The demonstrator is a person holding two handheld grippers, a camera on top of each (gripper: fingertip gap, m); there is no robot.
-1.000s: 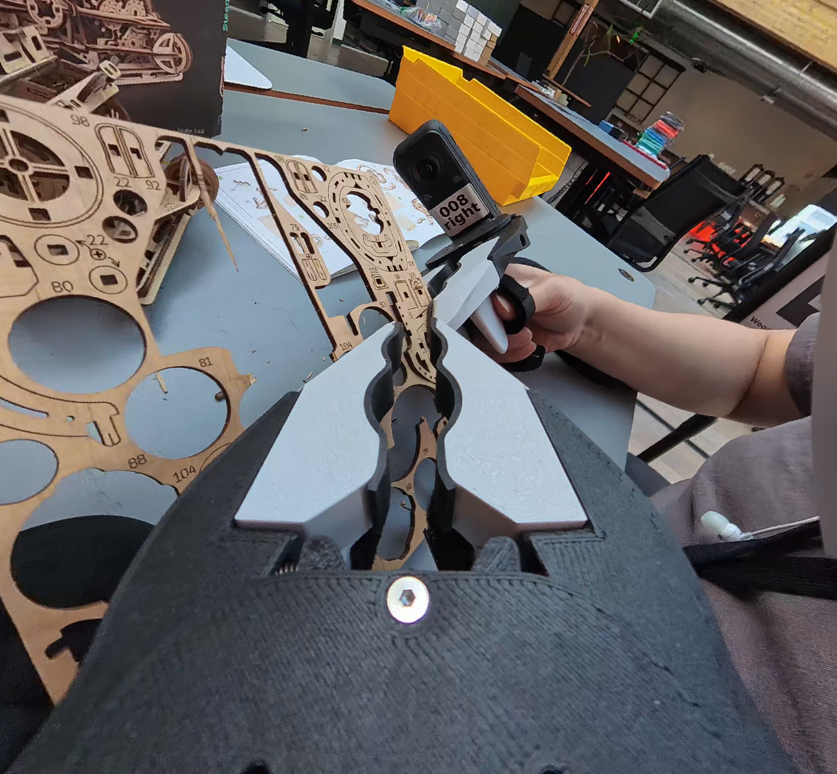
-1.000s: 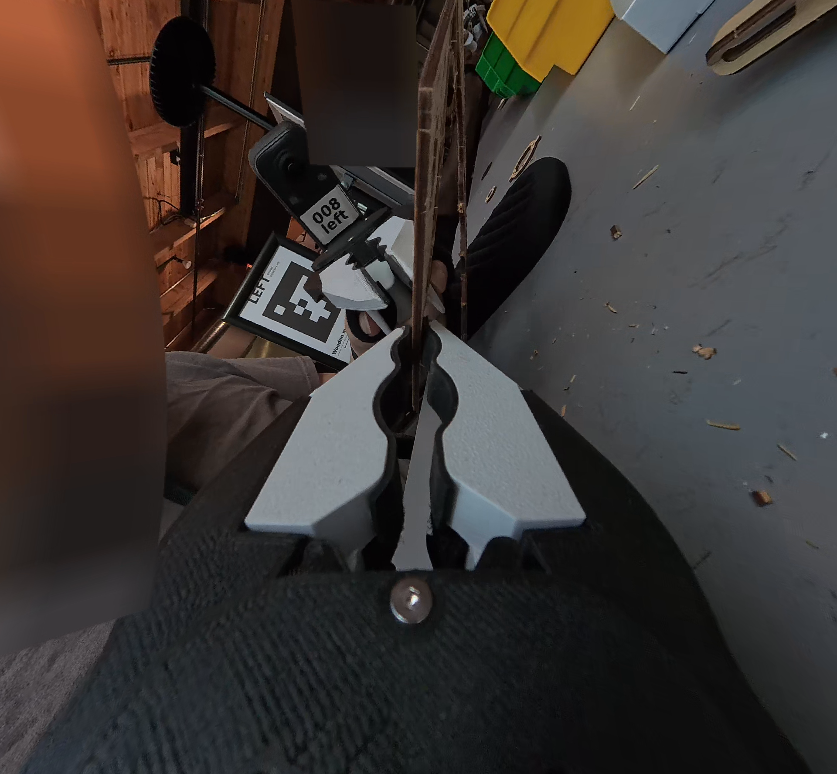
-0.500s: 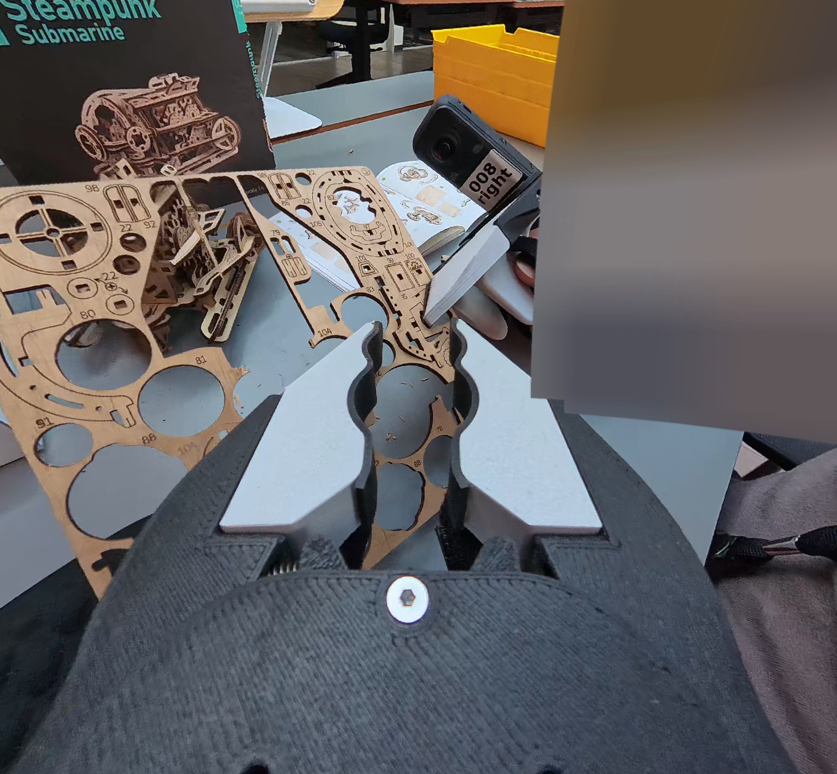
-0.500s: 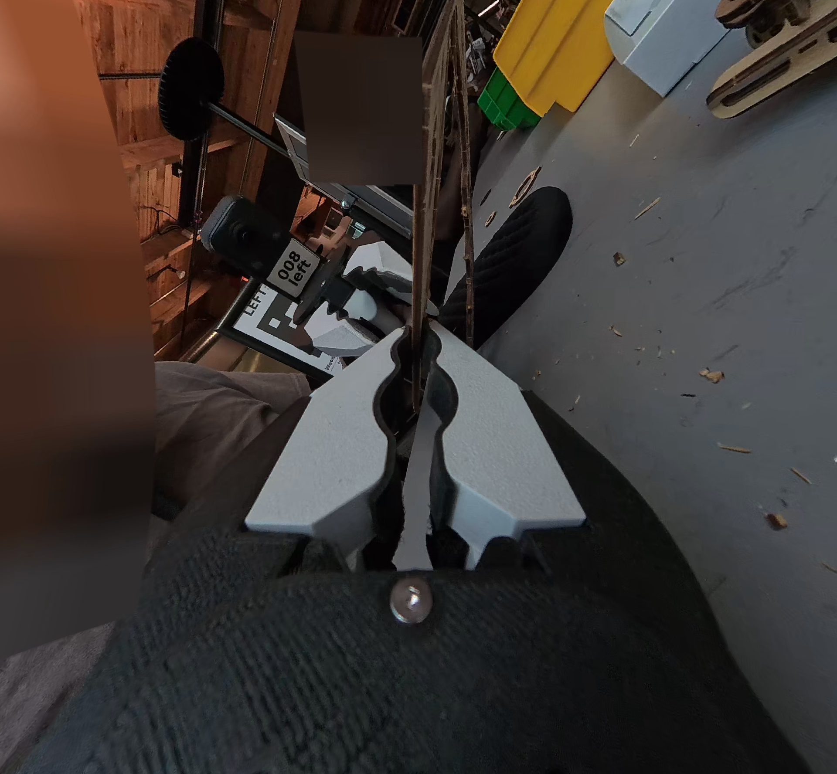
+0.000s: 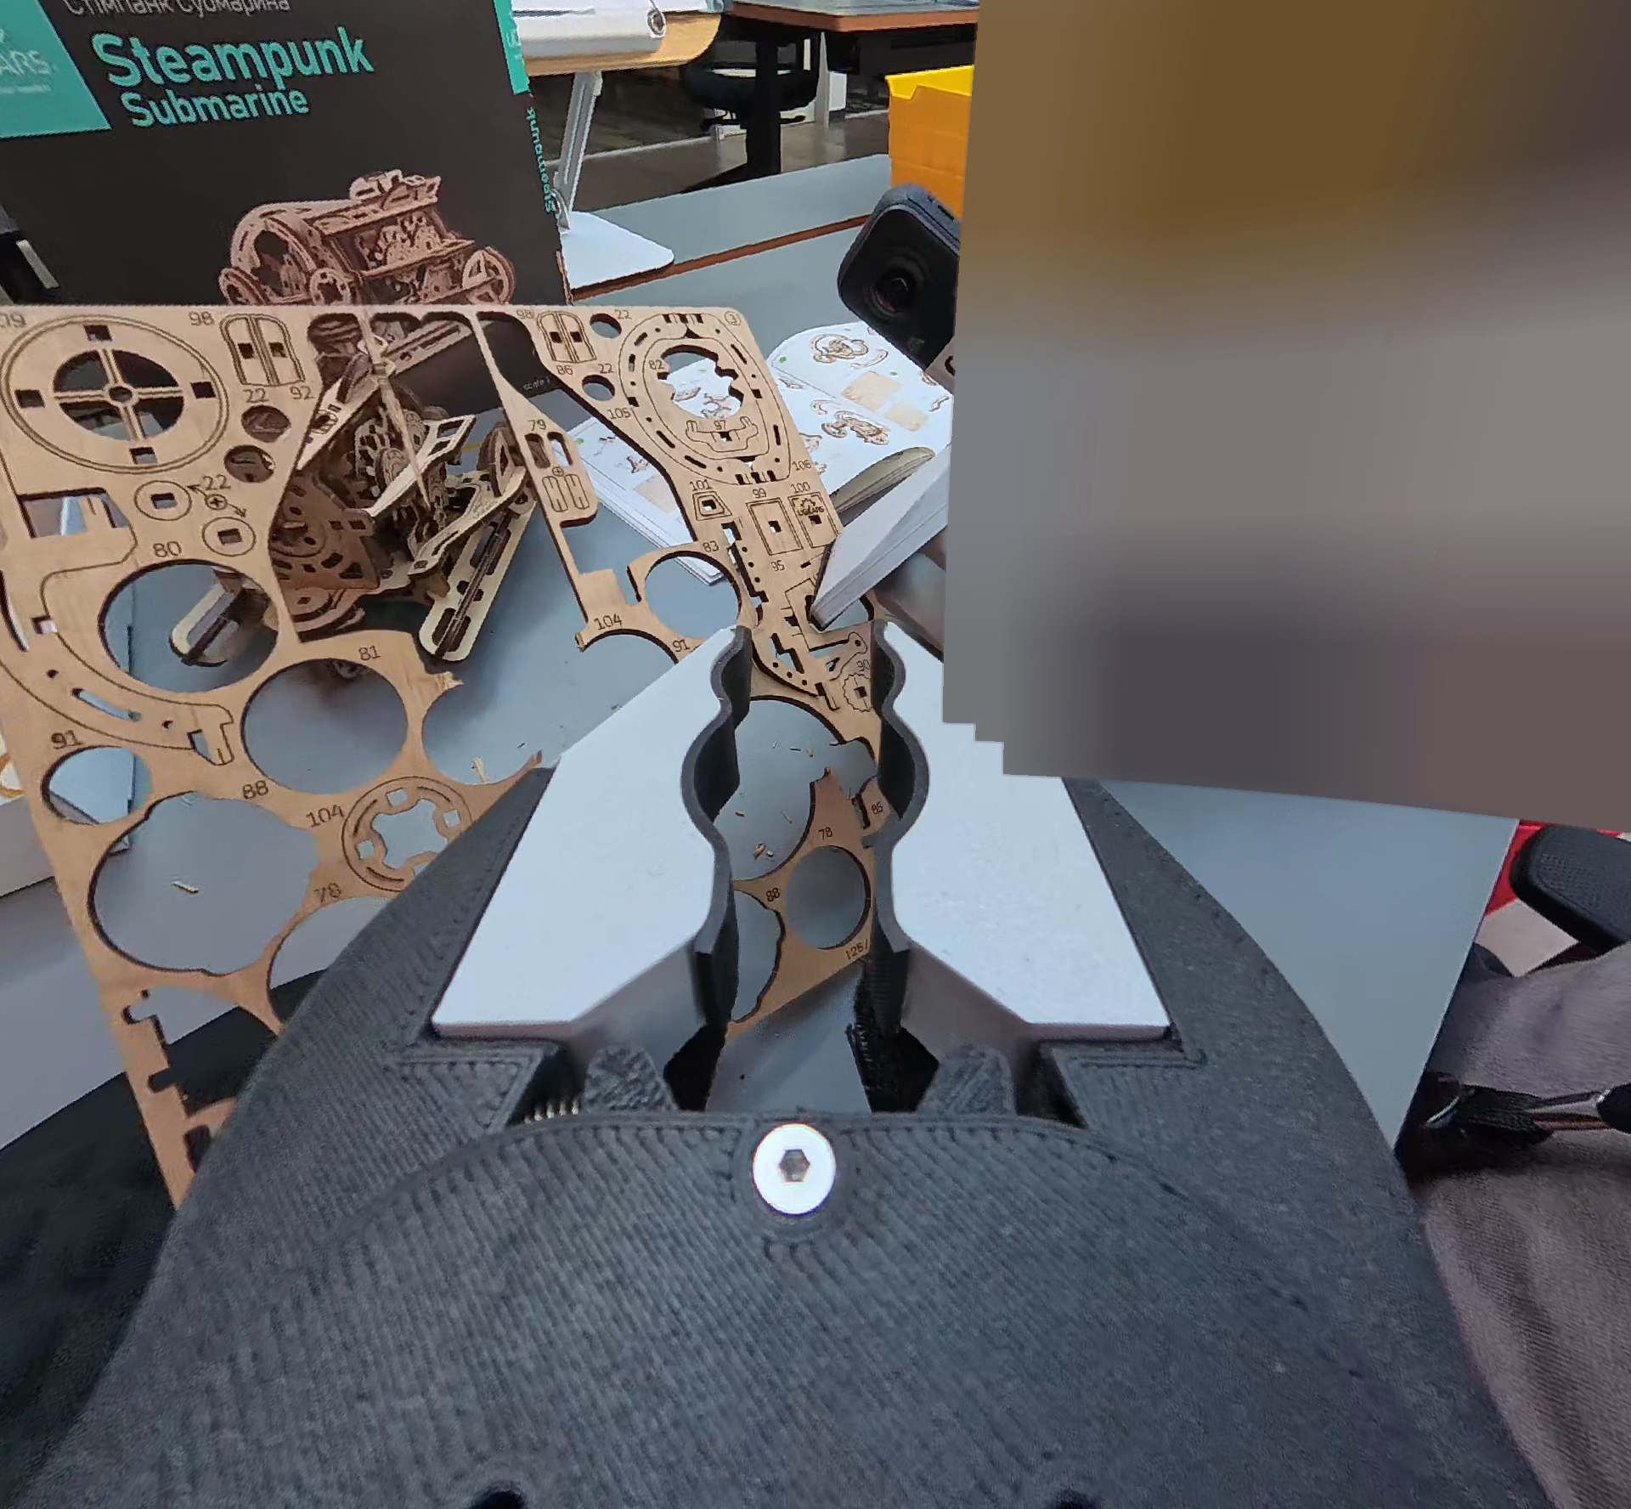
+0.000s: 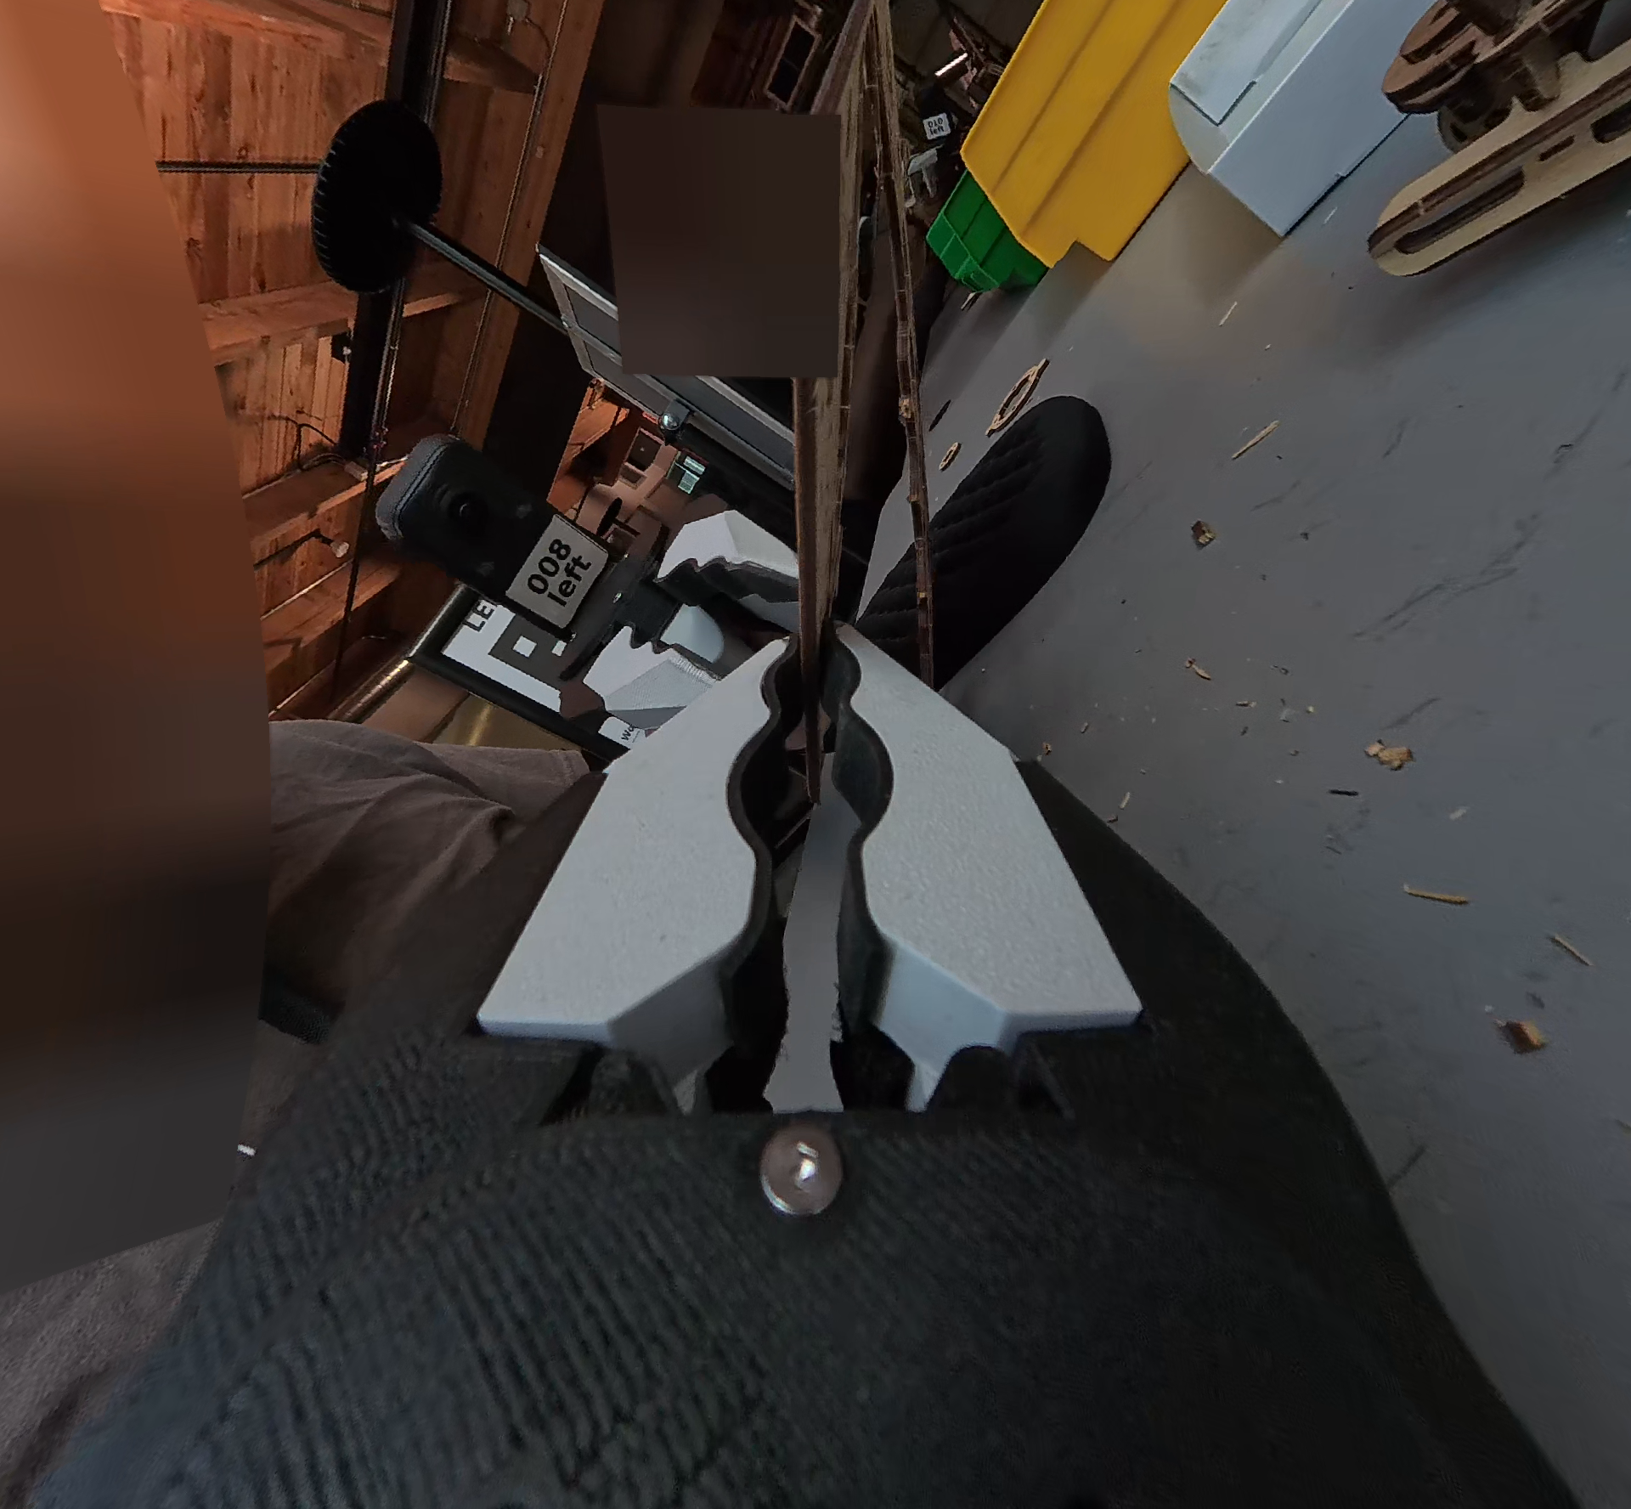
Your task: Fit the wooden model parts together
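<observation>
Right gripper (image 6: 807,672) is clamped on the edge of the thin laser-cut plywood parts sheet (image 5: 265,672), holding it upright above the grey tabletop (image 6: 1324,584); the sheet runs edge-on between its pads. Left gripper (image 5: 807,672) has its jaws parted on either side of the sheet's lower right corner, gripping nothing; whether a pad touches the wood cannot be told.

Judged step: freeing a part from the sheet. To do it well, keep the right grip close to the chosen part so the thin frame does not flex or snap, close the left gripper squarely on the part only, then work it out gently.

Behind the sheet, a half-built brown wooden model (image 5: 388,513) stands on the tabletop, with the dark kit box (image 5: 265,142) upright behind it and an open instruction booklet (image 5: 847,398) to the right. Wood splinters litter the tabletop. A yellow plastic bin (image 6: 1103,107) sits farther back; timber-clad walls beyond.
</observation>
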